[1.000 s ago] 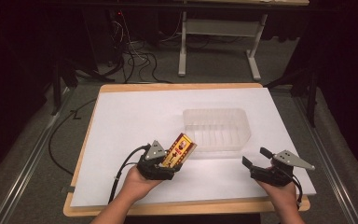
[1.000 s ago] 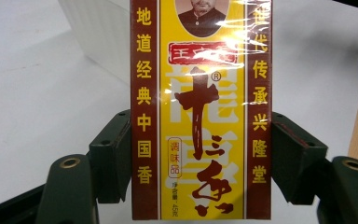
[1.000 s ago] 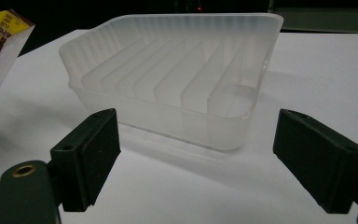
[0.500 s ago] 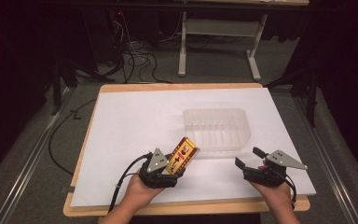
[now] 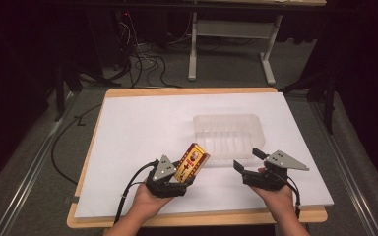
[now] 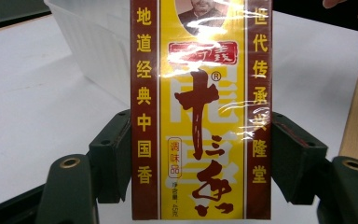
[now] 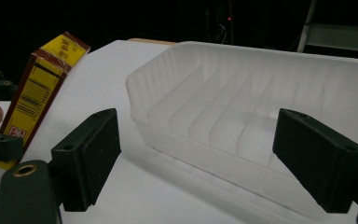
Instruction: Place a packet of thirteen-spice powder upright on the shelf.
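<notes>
The left gripper (image 5: 179,178) holds a yellow-and-brown box (image 5: 191,162), jaws clamped on its two long sides near the lower end. In the left gripper view the box (image 6: 200,112) stands up between the pads, wrapped in glossy film that shows glare and wrinkles. From the high view it tilts up and away from the hand, its top end near the front left corner of the clear tray (image 5: 228,135), apart from it as far as I can tell. The tray looks empty.

The right gripper (image 5: 248,164) hovers near the tray's front right corner with jaws wide apart, holding nothing; its own view looks across the tray (image 7: 261,121) toward the box (image 7: 37,88).

The likely aim is to put the box in the tray, and a few things could spoil that. The grip sits low on a tall box and the film looks slick — a quick swing could let the box pivot or slide between the pads. The tray seems light and unanchored on the white sheet (image 5: 142,128), so if the box's top edge catches the near wall, the tray would probably skid away rather than take it. Releasing while the box is tilted may leave it propped on the rim — or toppled onto the table.
</notes>
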Demonstrator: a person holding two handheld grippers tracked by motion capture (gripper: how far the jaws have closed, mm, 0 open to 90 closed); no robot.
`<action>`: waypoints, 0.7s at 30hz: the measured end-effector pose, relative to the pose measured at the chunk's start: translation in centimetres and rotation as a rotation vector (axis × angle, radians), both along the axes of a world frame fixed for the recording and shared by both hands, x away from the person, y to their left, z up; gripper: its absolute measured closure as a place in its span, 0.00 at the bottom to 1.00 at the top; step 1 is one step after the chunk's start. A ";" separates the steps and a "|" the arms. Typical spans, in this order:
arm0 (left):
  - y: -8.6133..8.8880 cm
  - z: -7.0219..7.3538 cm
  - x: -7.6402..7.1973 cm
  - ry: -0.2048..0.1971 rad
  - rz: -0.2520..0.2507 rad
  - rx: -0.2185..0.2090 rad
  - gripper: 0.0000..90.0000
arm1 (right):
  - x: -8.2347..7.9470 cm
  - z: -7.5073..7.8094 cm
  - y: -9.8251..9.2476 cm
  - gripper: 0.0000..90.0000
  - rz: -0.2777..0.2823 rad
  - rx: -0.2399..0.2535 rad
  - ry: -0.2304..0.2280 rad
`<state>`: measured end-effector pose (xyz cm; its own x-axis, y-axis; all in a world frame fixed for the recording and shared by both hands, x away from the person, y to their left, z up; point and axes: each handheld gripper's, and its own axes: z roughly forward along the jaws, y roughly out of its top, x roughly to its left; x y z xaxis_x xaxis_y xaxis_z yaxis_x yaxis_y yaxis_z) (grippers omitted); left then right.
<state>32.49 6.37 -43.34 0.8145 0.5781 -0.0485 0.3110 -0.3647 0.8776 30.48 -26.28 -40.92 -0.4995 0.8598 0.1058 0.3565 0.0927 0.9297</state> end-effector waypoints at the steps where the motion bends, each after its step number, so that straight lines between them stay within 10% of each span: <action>1: 0.1 -0.1 0.1 0.001 0.005 -0.002 0.37 | 0.1 0.1 0.2 0.17 0.005 -0.004 0.000; 21: -1.2 -0.7 -0.1 -0.013 0.030 0.016 0.37 | 0.5 0.8 3.4 0.19 0.073 0.046 -0.004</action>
